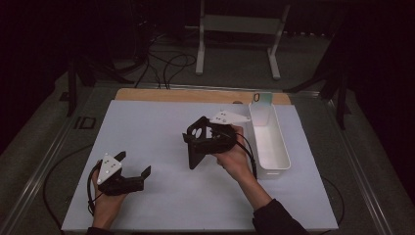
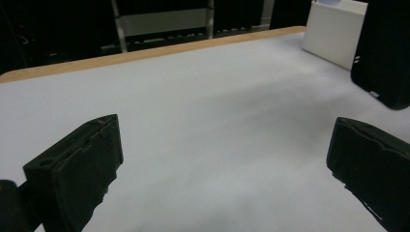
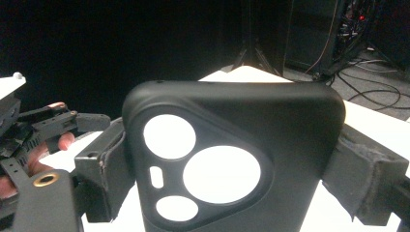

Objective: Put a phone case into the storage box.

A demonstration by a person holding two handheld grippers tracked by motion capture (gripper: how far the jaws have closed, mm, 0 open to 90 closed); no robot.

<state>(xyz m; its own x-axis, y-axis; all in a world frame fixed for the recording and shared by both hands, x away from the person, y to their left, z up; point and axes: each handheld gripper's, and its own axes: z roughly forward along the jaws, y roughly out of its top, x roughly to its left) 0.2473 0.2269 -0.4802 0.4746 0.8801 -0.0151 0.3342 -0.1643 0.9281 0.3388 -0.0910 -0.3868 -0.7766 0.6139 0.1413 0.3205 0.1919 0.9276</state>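
the right claw (image 1: 208, 139) has the black phone case (image 3: 232, 159) clamped by its sides and lifted above the bench (image 1: 147, 132), just left of the white bin (image 1: 269, 142), so the pickup looks done and placing remains, while the left claw (image 1: 129, 171) rests released.

Matt black rubbery phone case (image 3: 232, 159), smooth white plastic bin (image 1: 269, 139), matt white table sheet (image 1: 161, 142), wooden table edge (image 1: 186, 95)
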